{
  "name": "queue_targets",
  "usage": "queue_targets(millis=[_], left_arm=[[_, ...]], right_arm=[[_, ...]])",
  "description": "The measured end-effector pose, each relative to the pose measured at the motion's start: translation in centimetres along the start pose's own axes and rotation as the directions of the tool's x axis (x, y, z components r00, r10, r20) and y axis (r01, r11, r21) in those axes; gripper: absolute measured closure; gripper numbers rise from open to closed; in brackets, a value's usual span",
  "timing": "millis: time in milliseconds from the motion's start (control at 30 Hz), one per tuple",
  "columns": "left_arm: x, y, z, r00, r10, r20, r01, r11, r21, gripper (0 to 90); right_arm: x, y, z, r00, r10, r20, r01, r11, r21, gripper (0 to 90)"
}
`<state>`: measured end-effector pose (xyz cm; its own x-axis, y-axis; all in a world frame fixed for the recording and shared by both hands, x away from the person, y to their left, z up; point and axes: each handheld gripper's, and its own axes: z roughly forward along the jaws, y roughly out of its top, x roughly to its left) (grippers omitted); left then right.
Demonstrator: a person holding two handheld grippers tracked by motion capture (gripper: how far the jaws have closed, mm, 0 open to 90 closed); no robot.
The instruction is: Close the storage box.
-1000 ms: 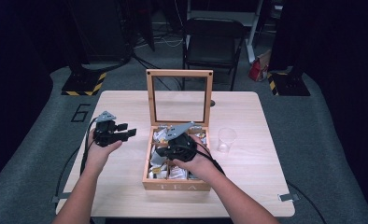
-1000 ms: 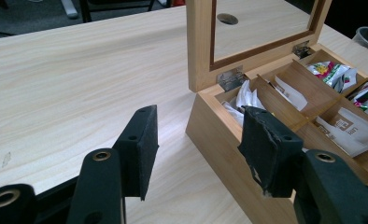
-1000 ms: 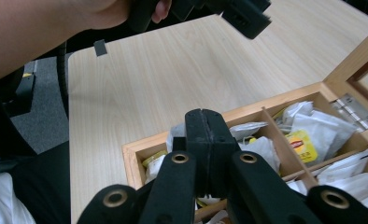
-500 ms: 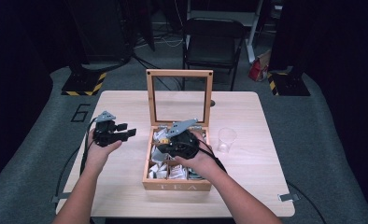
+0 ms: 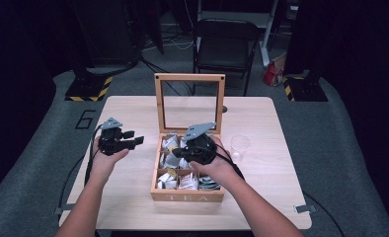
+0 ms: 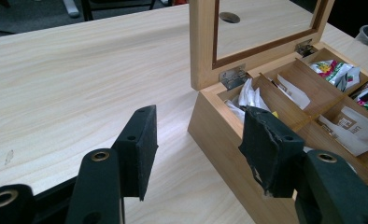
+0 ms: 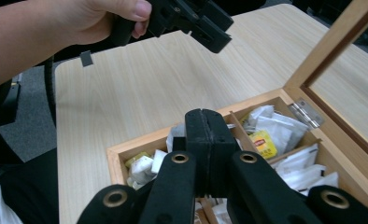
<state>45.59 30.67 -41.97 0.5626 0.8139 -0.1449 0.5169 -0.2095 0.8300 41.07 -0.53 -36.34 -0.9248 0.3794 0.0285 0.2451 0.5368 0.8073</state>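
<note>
A: Tea box (image 5: 187,195) first: where does it sit against the jaws?

B: In the high view it stands open at the table's middle, near the front edge. The right gripper (image 5: 185,157) hangs over its middle compartments, jaws pressed together. In the right gripper view the 2 black pads meet flat with no gap, pointing down over the dividers. I cannot tell whether anything thin is pinched between them.

A: And the left gripper (image 5: 133,140)?

B: At 9 o'clock of the box, above bare table (image 5: 133,197), clear of the box wall. Its jaws stand apart with nothing between them. In the left gripper view the box's near corner (image 6: 205,116) lies just past the right-hand pad, and wood grain shows through the gap.

A: What lies under the right jaws?

B: Tea bags (image 7: 271,128), white paper packets, with 1 yellow-labelled packet (image 7: 262,143) at 2 o'clock of the pad tips. More white packets (image 7: 142,168) fill the compartment at 8 o'clock. Thin wooden dividers (image 7: 236,126) run between them, close beside the pads.

A: Anything standing in the way?

B: The glass lid (image 5: 190,101) stands upright on its hinges at 12 o'clock of the box, behind the right gripper. A clear plastic cup (image 5: 240,147) sits at 3 o'clock of the box, just beside it. The right hand (image 5: 214,170) covers part of the front right compartments.

A: Farther out?

B: A black folding chair (image 5: 224,44) at 12 o'clock beyond the table, on grey floor.
</note>
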Motion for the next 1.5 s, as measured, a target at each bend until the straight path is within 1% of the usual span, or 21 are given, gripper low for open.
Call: queue_targets(millis=[33,67,167,233,267,433,467,533,667,733,867,933,1033,1200,1267,1367,1500], left_arm=[[0.0,0.0,0.0,1.0000,0.000,0.000,0.000,1.0000,0.000,45.6],[0.0,0.0,0.0,1.0000,0.001,0.001,-0.001,1.0000,0.003,45.6],[0.1,0.0,-0.1,1.0000,-0.002,0.002,0.002,1.0000,0.001,45.6],[0.1,0.0,-0.1,1.0000,-0.005,0.002,0.005,1.0000,-0.002,45.5],[0.1,0.0,-0.1,1.0000,-0.005,0.001,0.005,1.0000,-0.002,45.5],[0.1,0.0,-0.1,1.0000,-0.003,0.000,0.003,1.0000,0.000,45.4],[0.1,0.0,-0.1,1.0000,-0.004,0.000,0.004,1.0000,0.000,45.3],[0.1,0.0,-0.1,1.0000,-0.004,-0.001,0.004,1.0000,-0.002,45.3],[0.1,0.0,-0.1,1.0000,-0.004,-0.001,0.004,1.0000,0.001,45.3],[0.1,0.0,-0.1,1.0000,-0.005,-0.002,0.005,1.0000,-0.002,45.3],[0.2,0.0,-0.1,1.0000,-0.009,-0.002,0.009,1.0000,-0.001,45.3],[0.2,0.0,-0.1,1.0000,-0.007,-0.003,0.007,1.0000,0.000,45.3],[0.2,-0.1,-0.1,1.0000,-0.008,-0.005,0.008,1.0000,-0.001,45.3],[0.3,-0.1,-0.1,1.0000,-0.007,-0.004,0.007,1.0000,0.003,45.3],[0.3,-0.1,-0.1,1.0000,-0.006,-0.004,0.006,1.0000,0.003,45.3],[0.3,-0.1,-0.1,1.0000,-0.007,-0.004,0.007,1.0000,0.002,45.3],[0.3,-0.1,-0.2,0.9999,-0.014,-0.005,0.014,0.9999,0.000,45.3]], right_arm=[[0.0,0.0,0.0,1.0000,0.000,0.000,0.000,1.000,0.000,90.0],[-0.2,-0.1,-0.2,0.9999,0.014,0.008,-0.014,1.000,0.004,90.0],[-0.5,-0.2,-0.5,0.9997,0.020,0.017,-0.020,1.000,0.003,90.0],[-0.7,-0.3,-0.7,0.9996,0.015,0.024,-0.015,1.000,0.001,90.0],[-0.9,-0.4,-1.0,0.9991,0.021,0.038,-0.021,1.000,0.000,90.0],[-1.5,-0.6,-1.5,0.9981,0.024,0.056,-0.024,1.000,-0.001,90.0],[-1.8,-0.8,-1.8,0.9971,0.034,0.068,-0.034,0.999,-0.002,90.0],[-1.9,-0.9,-1.9,0.9967,0.038,0.072,-0.038,0.999,-0.002,90.0],[-2.7,-1.3,-2.5,0.9933,0.063,0.097,-0.062,0.998,-0.007,90.0],[-2.9,-1.4,-2.6,0.9928,0.058,0.105,-0.058,0.998,-0.008,90.0],[-3.5,-1.7,-3.1,0.9902,0.074,0.118,-0.074,0.997,-0.005,90.0],[-3.9,-1.8,-3.5,0.9883,0.077,0.132,-0.077,0.997,-0.008,90.0],[-4.2,-1.9,-3.8,0.9869,0.080,0.140,-0.079,0.997,-0.013,90.0],[-4.8,-2.0,-4.7,0.9816,0.097,0.164,-0.096,0.995,-0.018,90.0],[-4.9,-2.0,-4.7,0.9817,0.090,0.168,-0.088,0.996,-0.018,90.0],[-5.4,-2.2,-5.2,0.9773,0.102,0.186,-0.100,0.995,-0.019,90.0],[-5.8,-2.4,-5.7,0.9744,0.103,0.200,-0.101,0.995,-0.020,90.0]])
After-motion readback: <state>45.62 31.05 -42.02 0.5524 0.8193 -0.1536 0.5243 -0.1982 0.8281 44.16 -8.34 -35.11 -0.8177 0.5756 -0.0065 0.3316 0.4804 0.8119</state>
